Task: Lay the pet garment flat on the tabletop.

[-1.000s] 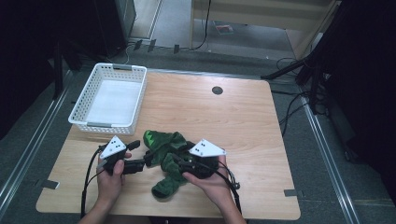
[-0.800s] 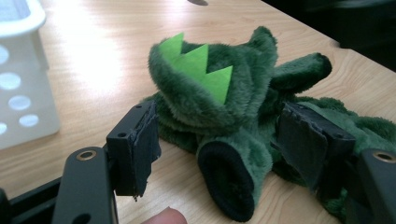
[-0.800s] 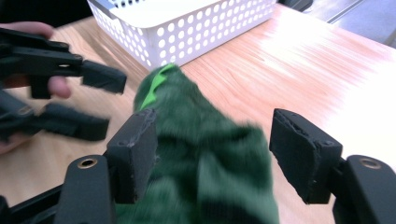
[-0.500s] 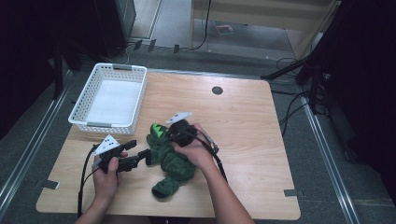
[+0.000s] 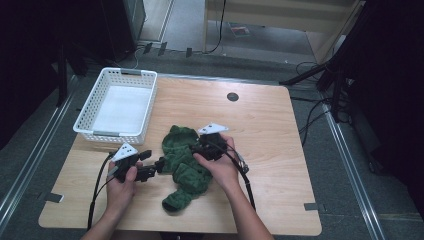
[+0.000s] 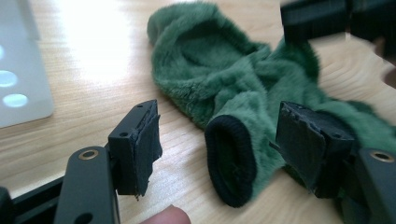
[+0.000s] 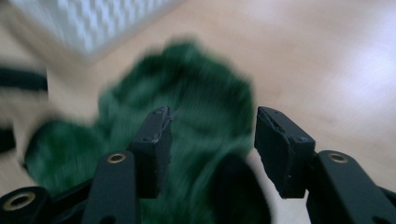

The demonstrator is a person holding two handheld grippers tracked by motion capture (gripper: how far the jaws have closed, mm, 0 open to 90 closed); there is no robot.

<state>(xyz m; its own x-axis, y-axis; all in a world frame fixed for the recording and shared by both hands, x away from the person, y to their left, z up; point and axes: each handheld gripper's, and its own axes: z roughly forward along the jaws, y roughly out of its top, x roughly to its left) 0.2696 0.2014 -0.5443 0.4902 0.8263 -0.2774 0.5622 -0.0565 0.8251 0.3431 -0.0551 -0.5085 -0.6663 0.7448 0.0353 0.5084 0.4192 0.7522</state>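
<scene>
**Both grippers spread over a heap of green fleece**

In the left gripper view the left gripper [image 6: 217,144] has its jaws spread wide, and between them — not pinched — sits a dark-rimmed cuff [image 6: 231,161] of a fuzzy green garment [image 6: 224,79]. The right-hand pad looks close to the fabric; whether it touches cannot be told. A fingertip [image 6: 166,217] shows at the bottom edge of that view.

In the right gripper view the right gripper [image 7: 210,144] is likewise released, jaws apart, with the blurred green pile behind and below them and nothing clamped between the pads.

From the high view, the left gripper [image 5: 159,164] points rightward at the near-left edge of the garment [image 5: 184,165], held low over the wooden table [image 5: 280,145]. The right gripper [image 5: 192,149] lies over the middle of the heap, the person's right hand [image 5: 217,167] resting on the cloth. The garment sits crumpled near the table's front centre, one end trailing toward the front edge. A white basket [image 5: 120,105] stands at the far-left corner — apart from the cloth.
</scene>
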